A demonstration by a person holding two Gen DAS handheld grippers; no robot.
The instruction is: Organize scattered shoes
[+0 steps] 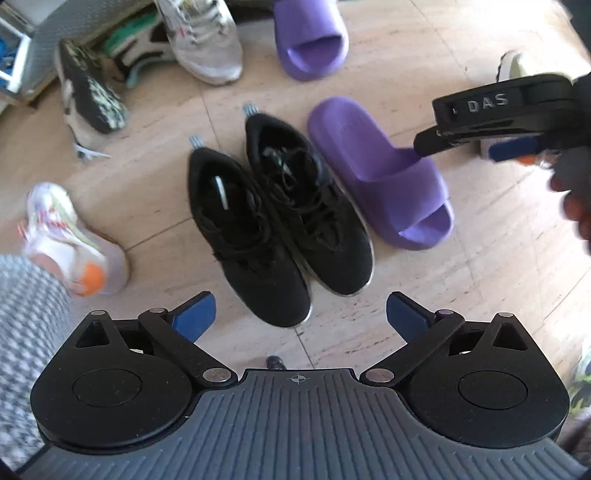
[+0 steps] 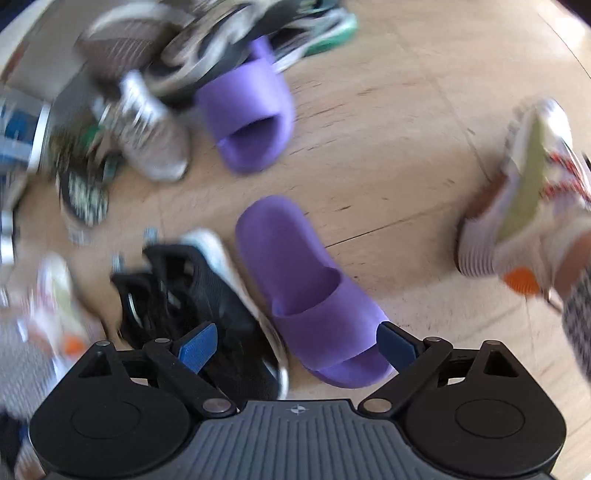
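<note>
Pale beige tile floor (image 1: 424, 302) underfoot, streaked like stone, thin grout lines crossing it. Bright daylight washes over the tiles. Over at the far left, a low grey shelf unit (image 1: 48, 33) with a white frame.

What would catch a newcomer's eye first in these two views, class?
The pair of black mesh lace-up sneakers standing side by side on the pale wooden floor, mid-frame ahead of the open left claw. Right beside them lies a bright purple foam slide sandal, its twin farther off near a jumble of grey and green trainers.
</note>
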